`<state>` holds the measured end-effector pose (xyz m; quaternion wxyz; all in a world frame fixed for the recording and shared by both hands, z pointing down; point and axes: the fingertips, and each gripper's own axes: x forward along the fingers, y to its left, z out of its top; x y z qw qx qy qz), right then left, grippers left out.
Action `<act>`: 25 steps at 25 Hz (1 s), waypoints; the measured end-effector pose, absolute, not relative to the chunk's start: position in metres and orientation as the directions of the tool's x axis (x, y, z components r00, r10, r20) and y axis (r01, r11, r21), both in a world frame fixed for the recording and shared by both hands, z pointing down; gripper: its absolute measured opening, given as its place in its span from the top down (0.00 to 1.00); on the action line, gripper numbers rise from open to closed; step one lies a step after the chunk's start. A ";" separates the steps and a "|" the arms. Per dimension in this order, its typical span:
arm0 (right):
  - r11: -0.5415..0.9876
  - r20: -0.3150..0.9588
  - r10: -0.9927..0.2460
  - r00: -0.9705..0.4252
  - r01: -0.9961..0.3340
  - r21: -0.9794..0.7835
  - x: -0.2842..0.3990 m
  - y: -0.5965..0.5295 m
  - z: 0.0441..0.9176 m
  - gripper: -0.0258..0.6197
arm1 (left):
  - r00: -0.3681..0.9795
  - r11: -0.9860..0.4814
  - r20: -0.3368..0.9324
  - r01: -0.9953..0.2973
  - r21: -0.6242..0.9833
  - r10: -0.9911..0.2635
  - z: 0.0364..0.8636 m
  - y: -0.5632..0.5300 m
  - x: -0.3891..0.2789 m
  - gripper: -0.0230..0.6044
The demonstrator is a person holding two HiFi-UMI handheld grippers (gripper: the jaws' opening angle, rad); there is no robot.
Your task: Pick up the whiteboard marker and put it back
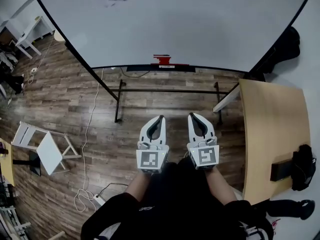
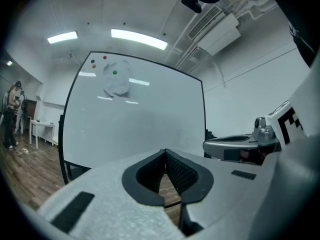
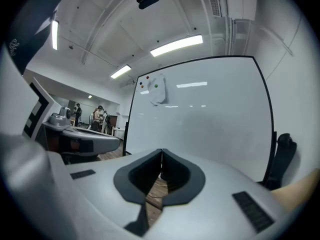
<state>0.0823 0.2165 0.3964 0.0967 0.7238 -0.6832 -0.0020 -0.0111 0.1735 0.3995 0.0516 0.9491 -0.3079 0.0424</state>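
Head view first: approach stage, nothing picked up yet. Left tongs and right tongs side by side, both pinched together on nothing, aimed at the whiteboard. Small red thing, likely the marker, lying on the ledge at the board's bottom edge, well apart from both. Next, probably: stepping closer, opening one pair, coming in above the ledge. Plenty of bare floor ahead; stand bar low in front, table edge close on the right.

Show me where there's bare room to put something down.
Most of the table is bare, apart from the black things at its right edge. The tray looks free either side of the red thing. The floor at left is crowded: stool, cables.
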 end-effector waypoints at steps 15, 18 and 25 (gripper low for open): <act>0.045 0.062 -0.997 -0.034 -0.983 0.177 0.105 0.106 0.408 0.96 | 0.787 -0.779 0.089 -0.617 0.115 -0.610 0.426 0.084 0.029 0.95; 0.064 0.077 -0.996 -0.051 -0.984 0.167 0.122 0.080 0.413 0.96 | 0.780 -0.772 0.101 -0.625 0.115 -0.617 0.429 0.058 0.049 0.95; 0.108 0.106 -0.990 -0.094 -0.985 0.134 0.164 0.031 0.424 0.96 | 0.758 -0.751 0.130 -0.652 0.104 -0.639 0.432 0.014 0.093 0.95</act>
